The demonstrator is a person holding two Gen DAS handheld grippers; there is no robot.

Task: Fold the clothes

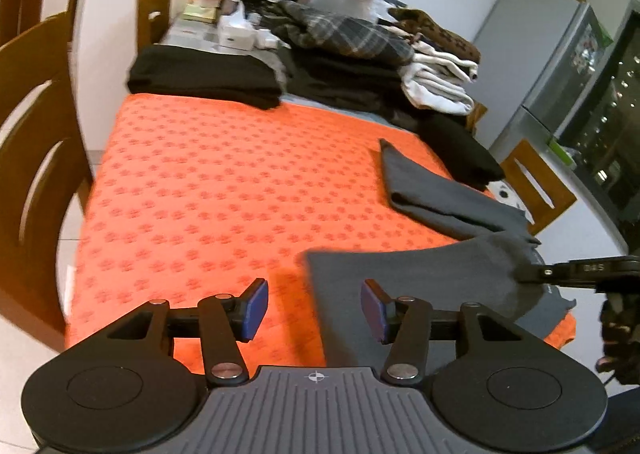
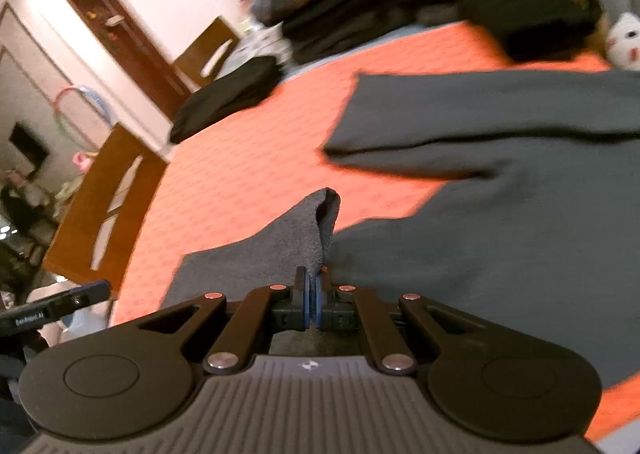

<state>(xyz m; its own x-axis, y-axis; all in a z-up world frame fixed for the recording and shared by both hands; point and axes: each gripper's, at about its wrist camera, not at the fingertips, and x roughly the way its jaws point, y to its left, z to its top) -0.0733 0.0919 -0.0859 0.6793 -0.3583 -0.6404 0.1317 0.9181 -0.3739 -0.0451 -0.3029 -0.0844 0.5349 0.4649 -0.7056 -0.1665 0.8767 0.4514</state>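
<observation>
Left of your left claw (image 1: 314,310): wooden chair (image 1: 36,157), white wall. Left claw: jaws spread, empty, over orange patterned tablecloth (image 1: 224,181). Ahead of it: stacked dark folded clothes (image 1: 204,75), fridge (image 1: 548,53) far right. Grey garment (image 1: 440,274) lies just right of left claw. Your right claw (image 2: 314,294): pressed together, pinching grey garment's raised fold.

right claw (image 2: 314,294) pinching grey garment (image 2: 500,221)
</observation>
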